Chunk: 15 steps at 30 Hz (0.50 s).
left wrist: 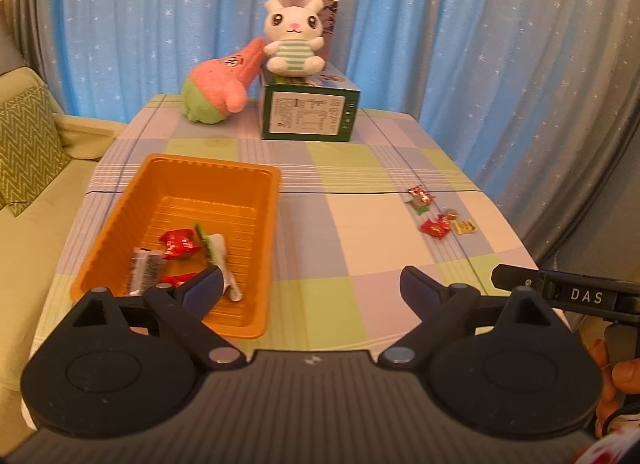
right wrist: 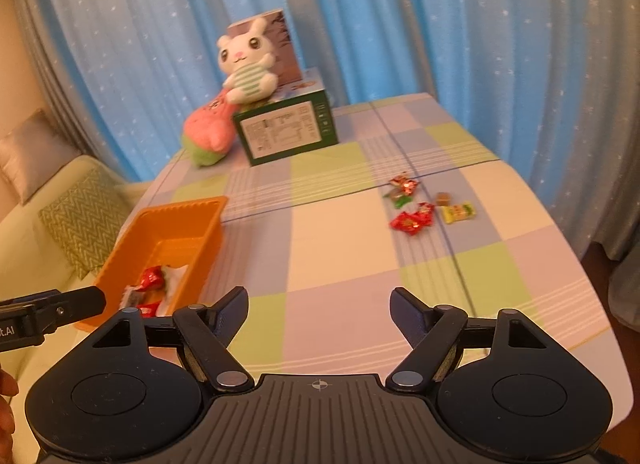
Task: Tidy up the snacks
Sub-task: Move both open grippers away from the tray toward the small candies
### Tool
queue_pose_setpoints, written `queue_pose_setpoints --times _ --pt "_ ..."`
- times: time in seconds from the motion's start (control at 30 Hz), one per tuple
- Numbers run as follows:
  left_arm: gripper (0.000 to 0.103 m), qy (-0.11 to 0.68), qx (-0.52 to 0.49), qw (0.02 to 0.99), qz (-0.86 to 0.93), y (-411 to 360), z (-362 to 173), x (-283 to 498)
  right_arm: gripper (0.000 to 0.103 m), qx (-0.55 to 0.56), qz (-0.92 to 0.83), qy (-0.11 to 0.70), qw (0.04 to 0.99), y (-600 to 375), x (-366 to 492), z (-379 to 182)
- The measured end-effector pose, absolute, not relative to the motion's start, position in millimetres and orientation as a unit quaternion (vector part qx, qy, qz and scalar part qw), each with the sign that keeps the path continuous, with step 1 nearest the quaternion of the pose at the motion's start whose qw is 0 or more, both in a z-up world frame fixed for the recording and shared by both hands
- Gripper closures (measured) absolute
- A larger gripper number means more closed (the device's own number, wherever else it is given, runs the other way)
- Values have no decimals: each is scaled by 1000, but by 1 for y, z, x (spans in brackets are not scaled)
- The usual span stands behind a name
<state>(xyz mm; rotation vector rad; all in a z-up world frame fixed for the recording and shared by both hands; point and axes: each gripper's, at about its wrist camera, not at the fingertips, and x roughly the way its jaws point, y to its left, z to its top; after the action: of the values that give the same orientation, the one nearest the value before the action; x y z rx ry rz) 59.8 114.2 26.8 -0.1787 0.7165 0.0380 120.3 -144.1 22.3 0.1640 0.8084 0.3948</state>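
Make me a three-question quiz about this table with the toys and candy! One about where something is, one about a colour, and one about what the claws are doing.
1. Where does the white plush bunny in the striped shirt sit?
A. in the tray
B. on the green cardboard box
C. on the sofa

2. What colour is the ribbed plastic tray holding some wrapped snacks?
A. orange
B. blue
C. white

3. What state is the left claw in?
A. shut on a candy
B. shut on the tray
C. open and empty

Answers:
1 B, the bunny rests on the box top.
2 A, its walls and floor are orange.
3 C, its fingers stand wide apart with only tablecloth between them. The right claw is open too.
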Motion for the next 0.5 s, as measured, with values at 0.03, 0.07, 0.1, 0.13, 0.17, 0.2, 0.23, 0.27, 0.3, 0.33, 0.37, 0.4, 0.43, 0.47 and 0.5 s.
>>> queue_pose_setpoints --times 0.03,0.07,0.1,0.13,0.17,0.2,0.23,0.27,0.3,0.33,0.37,0.4,0.43,0.47,0.5 --pt "9 350 -87 932 15 111 27 61 25 81 188 389 898 -148 121 23" --pt "9 350 -87 932 13 107 27 62 25 82 184 388 899 -152 121 23" --pt "9 351 -87 932 10 104 27 63 25 84 180 388 900 -157 121 23" --pt "9 351 -87 932 7 101 27 64 25 86 176 387 901 -161 122 23" --pt "9 352 -87 932 5 99 27 66 25 88 173 387 901 -165 122 23" --pt "9 353 -87 932 3 96 27 68 25 90 170 386 902 -169 123 24" --pt "9 353 -87 931 0 93 27 69 25 92 166 385 903 -173 123 24" --pt "9 354 -87 931 -3 89 27 71 25 94 163 384 904 -177 124 24" --pt "9 354 -86 931 -6 86 27 73 25 96 159 383 905 -181 125 24" --pt "9 354 -85 931 -9 83 27 76 25 97 156 382 906 -185 125 25" --pt "9 355 -83 931 -13 79 27 78 25 98 152 381 907 -190 126 26" --pt "9 355 -82 931 -17 75 27 79 25 100 148 380 908 -194 126 26" --pt "9 354 -81 931 -22 71 27 81 25 101 144 379 909 -198 126 27" --pt "9 354 -81 931 -26 68 27 83 25 101 140 377 910 -202 125 29" --pt "9 354 -82 931 -30 64 28 85 25 101 136 376 911 -206 125 30"
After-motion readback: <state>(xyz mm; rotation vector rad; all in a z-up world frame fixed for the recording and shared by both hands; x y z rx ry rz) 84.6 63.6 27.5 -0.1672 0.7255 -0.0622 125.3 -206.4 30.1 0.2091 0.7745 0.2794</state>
